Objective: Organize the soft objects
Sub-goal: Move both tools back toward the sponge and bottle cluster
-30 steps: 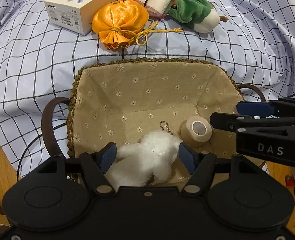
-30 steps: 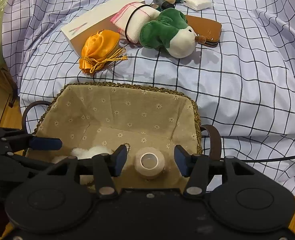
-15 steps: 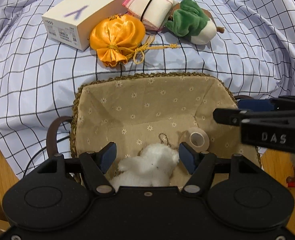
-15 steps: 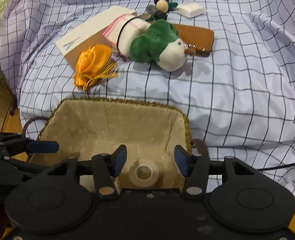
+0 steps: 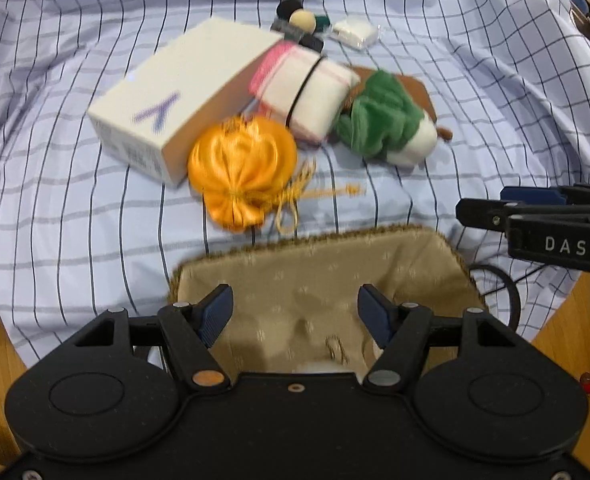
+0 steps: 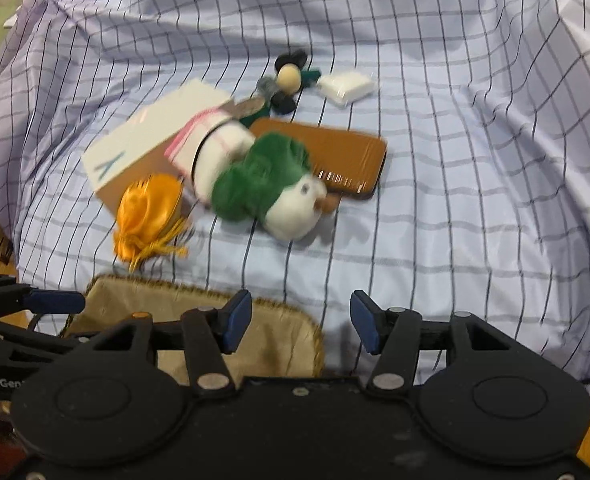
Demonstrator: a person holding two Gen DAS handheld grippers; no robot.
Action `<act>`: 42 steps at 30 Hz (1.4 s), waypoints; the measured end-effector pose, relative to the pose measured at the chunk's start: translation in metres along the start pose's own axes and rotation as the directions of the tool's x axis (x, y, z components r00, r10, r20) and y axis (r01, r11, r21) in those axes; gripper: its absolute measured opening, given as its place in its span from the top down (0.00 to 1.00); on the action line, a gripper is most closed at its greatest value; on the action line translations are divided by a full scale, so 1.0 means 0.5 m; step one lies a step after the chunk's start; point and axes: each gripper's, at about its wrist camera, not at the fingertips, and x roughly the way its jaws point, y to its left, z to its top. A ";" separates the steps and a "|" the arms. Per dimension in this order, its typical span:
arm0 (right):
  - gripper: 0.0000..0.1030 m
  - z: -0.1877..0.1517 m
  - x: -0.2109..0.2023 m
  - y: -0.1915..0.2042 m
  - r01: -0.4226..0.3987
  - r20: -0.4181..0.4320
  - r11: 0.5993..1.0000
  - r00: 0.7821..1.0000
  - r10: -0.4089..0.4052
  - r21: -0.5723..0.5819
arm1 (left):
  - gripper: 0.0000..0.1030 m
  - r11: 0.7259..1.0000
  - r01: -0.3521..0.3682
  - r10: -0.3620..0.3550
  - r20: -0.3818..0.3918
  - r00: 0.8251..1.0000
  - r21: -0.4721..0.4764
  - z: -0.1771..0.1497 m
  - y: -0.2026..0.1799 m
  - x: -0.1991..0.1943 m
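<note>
A woven basket with a flowered beige lining sits at the near edge of the checked cloth. My left gripper hangs open above it with nothing between its fingers. A sliver of the white plush shows at the basket's bottom, under the gripper body. My right gripper is over the basket's right rim; its jaws are opening and hold nothing. Beyond the basket lie an orange satin pouch, a green and white plush and a banded rolled towel.
A white box lies behind the pouch. A brown case lies behind the plush. Farther back are a small beaded doll and a white packet. Wooden floor shows past the cloth's edges.
Both grippers have risen and drawn back from the basket floor. The white plush and the tape roll stayed in the basket and have slipped almost out of view. The right jaws have widened slightly.
</note>
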 end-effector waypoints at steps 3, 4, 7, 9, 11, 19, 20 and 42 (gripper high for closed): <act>0.46 0.024 -0.001 -0.007 0.017 0.034 1.000 0.999 -0.016 -0.006 | 0.37 1.000 -0.011 0.011 0.025 1.000 0.014 0.024 0.000 -0.006; 0.46 0.037 -0.001 -0.011 0.024 0.050 1.000 0.998 -0.024 -0.009 | 0.37 1.000 -0.015 0.014 0.034 0.999 0.018 0.033 -0.001 -0.008; 0.46 0.067 0.002 -0.020 0.047 0.088 0.999 0.995 -0.045 -0.020 | 0.37 0.999 -0.029 0.027 0.056 0.998 0.028 0.059 0.001 -0.010; 0.46 0.090 0.007 -0.025 0.062 0.114 0.998 0.992 -0.058 -0.028 | 0.37 0.999 -0.038 0.036 0.067 0.997 0.034 0.076 0.002 -0.010; 0.46 0.113 0.015 -0.030 0.076 0.138 0.997 0.988 -0.070 -0.035 | 0.37 0.998 -0.048 0.044 0.078 0.996 0.041 0.096 0.004 -0.010; 0.43 0.224 0.097 -0.076 0.118 0.182 0.993 0.977 -0.115 -0.005 | 0.34 0.995 -0.086 0.078 0.130 0.988 0.058 0.190 0.013 0.002; 0.43 0.236 0.112 -0.081 0.125 0.178 0.992 0.976 -0.122 -0.007 | 0.34 0.994 -0.092 0.083 0.134 0.988 0.060 0.206 0.015 0.007; 0.13 0.417 0.421 -0.094 0.115 0.112 0.958 0.990 -0.088 -0.264 | 0.34 0.982 -0.179 0.170 0.136 0.976 0.058 0.432 0.029 0.127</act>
